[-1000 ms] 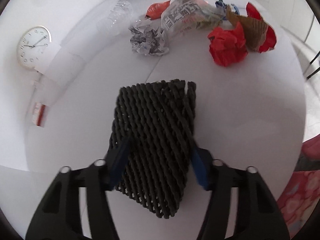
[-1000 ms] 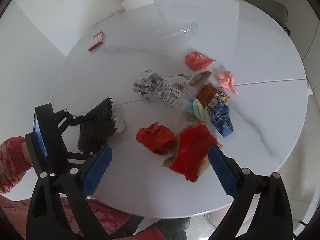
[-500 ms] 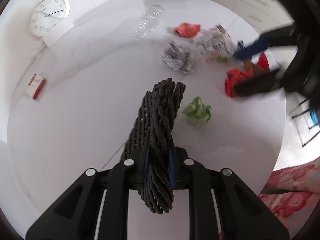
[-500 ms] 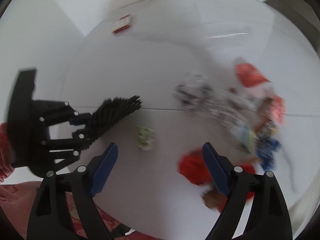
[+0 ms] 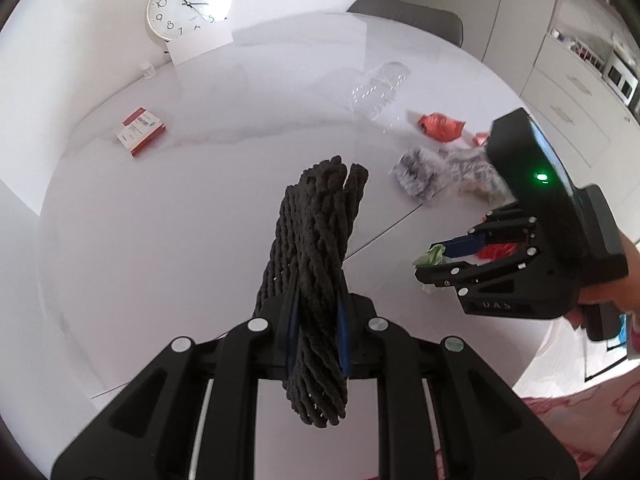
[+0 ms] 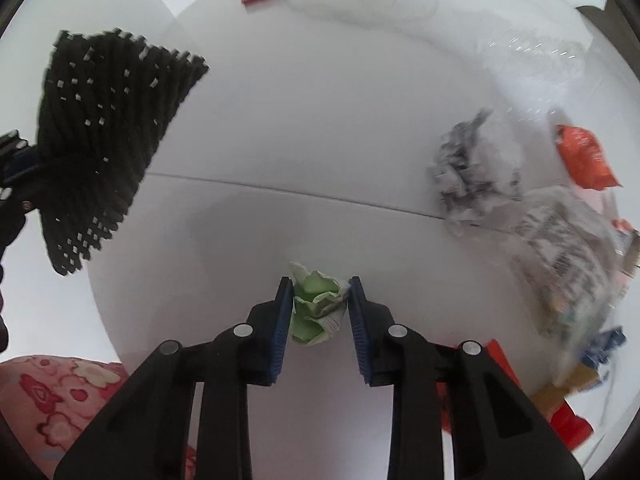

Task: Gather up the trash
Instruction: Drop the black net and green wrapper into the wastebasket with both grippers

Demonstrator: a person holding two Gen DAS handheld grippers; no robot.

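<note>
My left gripper point(image 5: 318, 320) is shut on a black foam net sleeve point(image 5: 316, 248), folded and lifted above the white round table point(image 5: 160, 220); the sleeve also shows at the left of the right wrist view point(image 6: 104, 136). My right gripper point(image 6: 319, 306) is closed around a crumpled green paper wad point(image 6: 316, 308) on the table near its front edge. The right gripper also shows in the left wrist view point(image 5: 452, 258), with the green wad point(image 5: 430, 256) at its tips.
A pile of trash lies to the right: crumpled newspaper point(image 6: 468, 176), an orange wrapper point(image 6: 584, 160), a printed plastic bag point(image 6: 560, 248), red and blue scraps. A clear plastic bottle point(image 5: 376, 88), a red-white small box point(image 5: 140, 130) and a clock point(image 5: 188, 2) stand farther back.
My left gripper lifted and turned the black sleeve, uncovering the green wad. My right gripper swung left from the red trash and closed around the green wad.
</note>
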